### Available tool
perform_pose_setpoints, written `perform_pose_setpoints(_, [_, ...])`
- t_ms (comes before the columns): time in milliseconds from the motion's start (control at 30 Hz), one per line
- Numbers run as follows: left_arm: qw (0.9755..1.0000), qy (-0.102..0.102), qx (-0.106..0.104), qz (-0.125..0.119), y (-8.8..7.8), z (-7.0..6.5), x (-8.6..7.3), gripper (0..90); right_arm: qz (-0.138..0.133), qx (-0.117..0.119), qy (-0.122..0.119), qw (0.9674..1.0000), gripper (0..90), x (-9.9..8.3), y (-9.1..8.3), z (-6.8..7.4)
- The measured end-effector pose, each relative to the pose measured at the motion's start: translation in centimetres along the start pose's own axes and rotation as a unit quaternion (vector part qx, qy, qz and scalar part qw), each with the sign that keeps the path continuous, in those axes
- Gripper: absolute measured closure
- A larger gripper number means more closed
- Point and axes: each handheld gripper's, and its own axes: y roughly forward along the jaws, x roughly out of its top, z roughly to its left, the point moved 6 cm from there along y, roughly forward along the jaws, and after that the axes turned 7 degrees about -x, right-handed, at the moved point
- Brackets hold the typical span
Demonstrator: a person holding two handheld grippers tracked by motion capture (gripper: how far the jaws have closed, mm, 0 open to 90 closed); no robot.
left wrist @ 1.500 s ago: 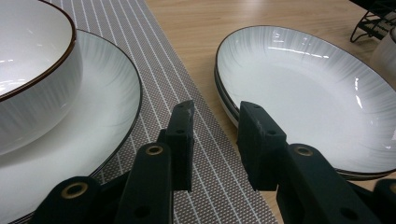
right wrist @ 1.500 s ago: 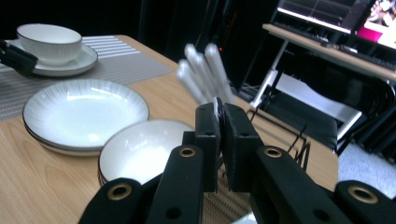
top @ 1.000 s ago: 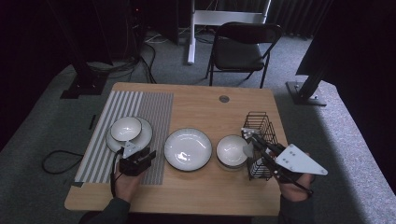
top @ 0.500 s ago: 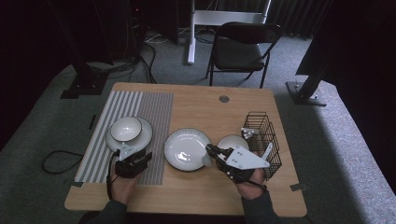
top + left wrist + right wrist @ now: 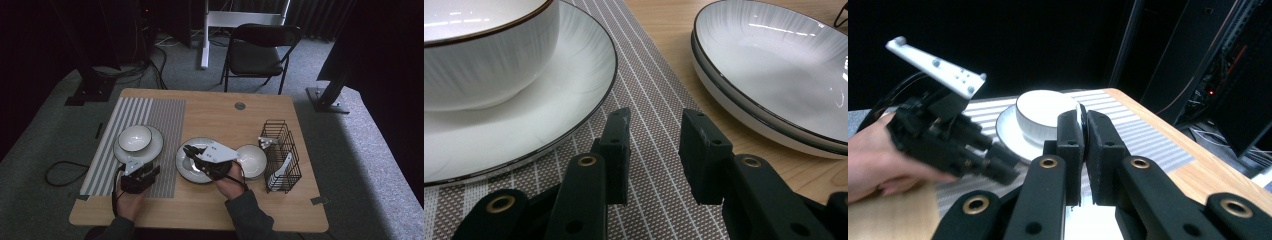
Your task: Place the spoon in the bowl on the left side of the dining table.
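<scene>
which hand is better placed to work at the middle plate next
Right. The right gripper hangs over the middle plate, jaws shut on a thin white piece. The left gripper sits open on the striped mat, beside the plate with the bowl.

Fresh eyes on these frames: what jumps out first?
First, the right tool over the middle plate, its jaws closed with a thin white edge between them, apparently that plate's rim. Next, the left tool, open and empty on the striped mat, just short of the left plate that carries a bowl. A black wire rack stands at the right.
</scene>
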Motion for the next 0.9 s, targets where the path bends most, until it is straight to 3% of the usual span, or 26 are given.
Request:
perform_pose_setpoints(600, [1.0000, -0.004, 0.003, 0.005, 0.5, 0.5, -0.8, 66.1, 0.001, 0.042, 0.021, 0.9989, 85.4, 3.7, 10.7, -0.3])
perform_pose_setpoints(900, [1.0000, -0.006, 0.002, 0.007, 0.7, 0.6, -0.9, 66.0, -0.005, 0.041, 0.020, 0.9989, 85.4, 6.2, 14.7, -0.5])
